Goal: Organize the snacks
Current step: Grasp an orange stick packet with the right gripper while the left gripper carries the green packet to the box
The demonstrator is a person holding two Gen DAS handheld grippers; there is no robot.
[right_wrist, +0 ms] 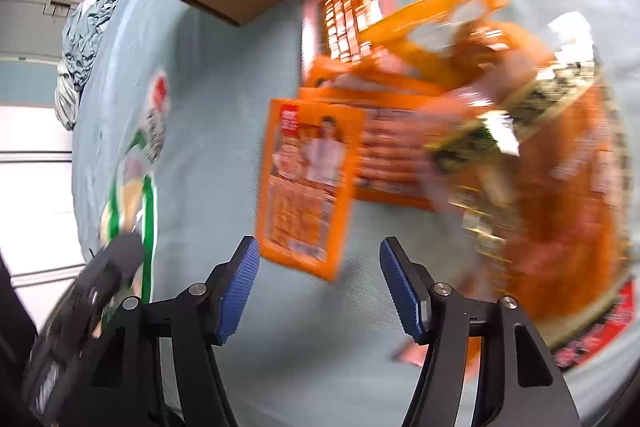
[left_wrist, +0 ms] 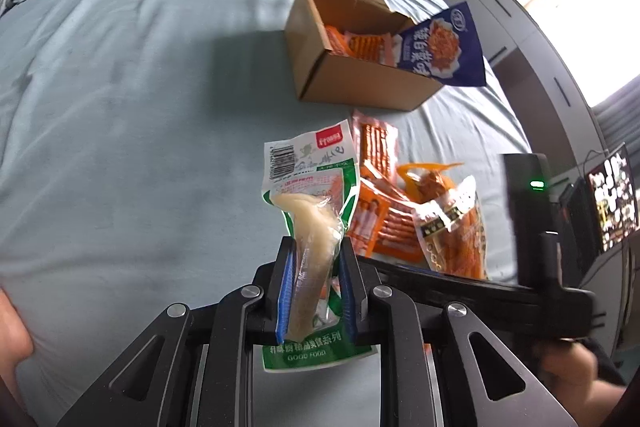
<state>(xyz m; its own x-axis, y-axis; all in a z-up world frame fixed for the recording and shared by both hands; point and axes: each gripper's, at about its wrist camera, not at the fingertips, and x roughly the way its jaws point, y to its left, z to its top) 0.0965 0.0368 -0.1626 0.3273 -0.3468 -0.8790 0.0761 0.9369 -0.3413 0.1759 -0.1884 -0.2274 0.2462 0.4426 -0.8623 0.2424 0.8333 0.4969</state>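
Green-and-white plastic snack packet [left_wrist: 310, 211] sits clamped in the left gripper [left_wrist: 316, 291]; right gripper [right_wrist: 320, 291] gapes empty near loose orange packets [right_wrist: 308, 183].

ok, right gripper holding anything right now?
No: the right gripper stands open, its blue pads apart over the bedsheet, with no packet between them.

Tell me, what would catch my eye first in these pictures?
Probably the green-and-white snack packet, pinched between the blue pads of the left gripper above a pale blue bedsheet. Beyond it stands an open cardboard box already holding orange packs, with a blue bag leaning out of its right end. Between packet and box lies a heap of orange snack packs, over which the right gripper hovers open.
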